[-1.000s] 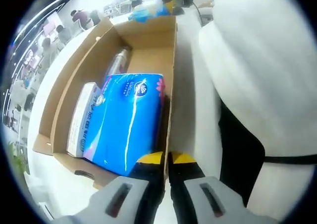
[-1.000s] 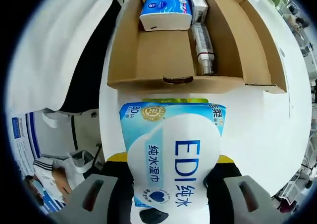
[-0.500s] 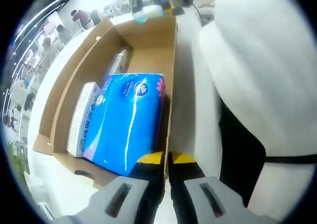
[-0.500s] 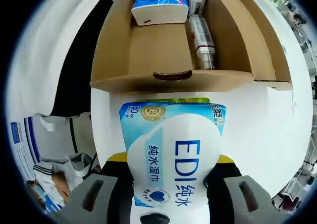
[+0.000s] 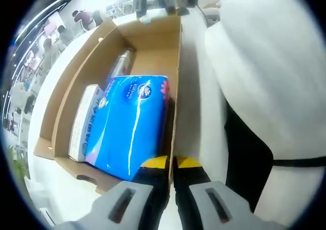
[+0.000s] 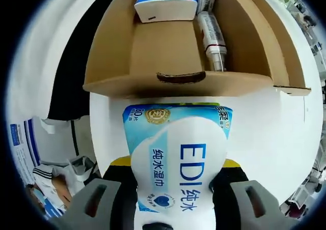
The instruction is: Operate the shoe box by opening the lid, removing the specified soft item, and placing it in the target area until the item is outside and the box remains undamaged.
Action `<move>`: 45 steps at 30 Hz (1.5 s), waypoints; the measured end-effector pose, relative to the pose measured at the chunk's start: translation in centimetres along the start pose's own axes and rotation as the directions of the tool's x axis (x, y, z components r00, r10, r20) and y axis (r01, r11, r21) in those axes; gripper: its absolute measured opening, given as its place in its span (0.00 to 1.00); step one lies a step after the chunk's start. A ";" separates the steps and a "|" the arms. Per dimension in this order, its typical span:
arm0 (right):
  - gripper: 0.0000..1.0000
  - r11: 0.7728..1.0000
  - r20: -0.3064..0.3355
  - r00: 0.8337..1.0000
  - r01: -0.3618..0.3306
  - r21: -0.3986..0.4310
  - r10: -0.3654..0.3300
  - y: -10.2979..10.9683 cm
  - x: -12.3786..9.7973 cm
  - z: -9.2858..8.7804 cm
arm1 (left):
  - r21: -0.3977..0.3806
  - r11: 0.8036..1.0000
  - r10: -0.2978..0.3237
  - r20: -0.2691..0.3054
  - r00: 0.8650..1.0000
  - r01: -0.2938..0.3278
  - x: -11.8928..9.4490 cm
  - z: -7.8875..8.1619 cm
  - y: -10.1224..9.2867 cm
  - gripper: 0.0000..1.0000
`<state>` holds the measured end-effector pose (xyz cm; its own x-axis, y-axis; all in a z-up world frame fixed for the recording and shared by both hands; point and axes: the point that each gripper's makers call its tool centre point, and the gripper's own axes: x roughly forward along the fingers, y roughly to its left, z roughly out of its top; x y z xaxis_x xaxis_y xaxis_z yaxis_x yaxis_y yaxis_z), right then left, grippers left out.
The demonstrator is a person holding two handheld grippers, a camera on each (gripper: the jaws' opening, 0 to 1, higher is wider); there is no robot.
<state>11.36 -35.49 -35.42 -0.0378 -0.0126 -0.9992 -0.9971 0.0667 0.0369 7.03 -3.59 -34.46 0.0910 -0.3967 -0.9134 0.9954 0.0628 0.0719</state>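
Note:
An open cardboard shoe box [image 5: 175, 62] holds a blue tissue pack [image 5: 130, 123], a slim white carton [image 5: 84, 123] and a clear bottle [image 5: 119, 67]. My left gripper [image 5: 171, 164] is shut on the box's near side wall, one yellow-tipped jaw on each side of the cardboard edge. My right gripper [image 6: 175, 163] is shut on a light blue and white wet-wipes pack [image 6: 178, 159]. It holds the pack over the white table, just outside the box's end wall [image 6: 178, 82]. Inside the box, the tissue pack [image 6: 165, 1] and the bottle [image 6: 213, 36] lie beyond that wall.
A person's white sleeve [image 5: 265, 87] hangs close along the box's right side. White tabletop [image 6: 275, 138] spreads beside and in front of the box. A bag and papers lie below the table edge [image 6: 51, 179]. People and desks stand far off [image 5: 76, 19].
The right gripper's view has drawn closer to the box's end wall, with the wipes pack still in its jaws. The left gripper's hold on the wall is unchanged.

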 end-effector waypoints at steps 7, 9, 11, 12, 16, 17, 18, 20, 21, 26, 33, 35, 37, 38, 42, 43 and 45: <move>0.57 1.000 -0.006 1.000 0.007 -0.010 -0.007 -0.1 0.2 -0.2 | -0.001 1.000 -0.001 0.000 1.000 0.001 0.0 0.0 0.0 0.03; 0.57 1.000 -0.011 1.000 0.012 -0.018 -0.012 -0.1 0.4 -0.2 | -0.001 1.000 -0.002 -0.001 1.000 0.002 0.0 0.0 0.0 0.03; 0.57 1.000 -0.004 1.000 0.015 -0.011 -0.015 -0.2 0.6 -0.2 | -0.002 1.000 -0.002 -0.001 1.000 0.002 0.0 0.0 0.0 0.03; 0.57 1.000 0.002 1.000 0.014 -0.001 -0.014 -0.2 0.5 -0.1 | -0.002 1.000 -0.002 -0.001 1.000 0.002 0.0 0.0 0.0 0.03; 0.58 1.000 0.014 1.000 0.015 0.017 -0.015 -0.2 0.8 -0.1 | -0.002 1.000 -0.002 -0.001 1.000 0.002 0.1 0.0 0.0 0.03; 0.58 1.000 0.014 1.000 0.015 0.018 -0.015 -0.2 0.8 -0.1 | -0.001 1.000 -0.002 -0.001 1.000 0.002 0.0 0.0 0.0 0.03; 0.58 1.000 0.013 1.000 0.014 0.018 -0.015 -0.2 0.9 -0.1 | -0.001 1.000 -0.003 -0.001 1.000 0.003 0.0 0.0 0.0 0.03; 0.58 1.000 0.002 1.000 0.019 0.018 -0.019 -0.2 1.0 0.0 | -0.001 1.000 -0.004 -0.001 1.000 0.004 0.0 0.0 0.0 0.02; 0.58 1.000 0.000 1.000 0.020 0.018 -0.020 -0.2 1.0 0.1 | -0.005 1.000 -0.006 -0.002 1.000 0.006 0.0 0.0 0.1 0.02; 0.58 1.000 -0.017 1.000 0.018 0.017 -0.018 -0.2 1.1 0.0 | 0.003 1.000 -0.013 0.000 1.000 0.013 0.0 0.0 0.0 0.02; 0.61 1.000 -0.014 1.000 0.000 0.021 0.000 -0.2 1.4 0.0 | -0.003 1.000 -0.016 -0.003 1.000 0.016 -0.1 0.0 -0.1 0.02; 0.63 1.000 0.002 1.000 -0.014 0.022 0.014 -0.1 1.5 0.0 | -0.005 1.000 -0.015 -0.002 1.000 0.015 -0.1 0.0 -0.1 0.02; 0.66 0.999 0.027 1.000 -0.010 0.036 0.009 0.0 1.4 0.1 | -0.006 1.000 -0.011 0.000 1.000 0.011 -0.1 0.0 -0.1 0.02; 0.66 0.999 0.038 0.999 -0.003 0.036 0.002 0.0 1.3 0.1 | -0.005 1.000 -0.010 0.001 1.000 0.010 -0.1 0.0 -0.1 0.02; 0.67 0.995 0.112 0.993 0.027 0.091 -0.037 0.0 0.1 0.2 | -0.003 1.000 -0.003 0.003 1.000 0.003 -0.1 0.0 -0.1 0.02; 0.69 0.994 0.140 0.988 0.043 0.104 -0.057 -0.3 -0.3 0.4 | -0.002 1.000 -0.002 0.004 1.000 0.002 -0.1 0.0 0.0 0.02; 0.69 0.990 0.176 0.982 0.050 0.134 -0.073 -0.3 -1.4 0.2 | -0.001 1.000 0.002 0.005 1.000 -0.002 -0.1 0.0 0.0 0.02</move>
<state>11.68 -35.27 -34.01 0.0476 0.1580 -0.9863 -0.9800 0.1986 -0.0154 6.99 -3.54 -34.39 0.0934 -0.4011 -0.9112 0.9952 0.0646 0.0736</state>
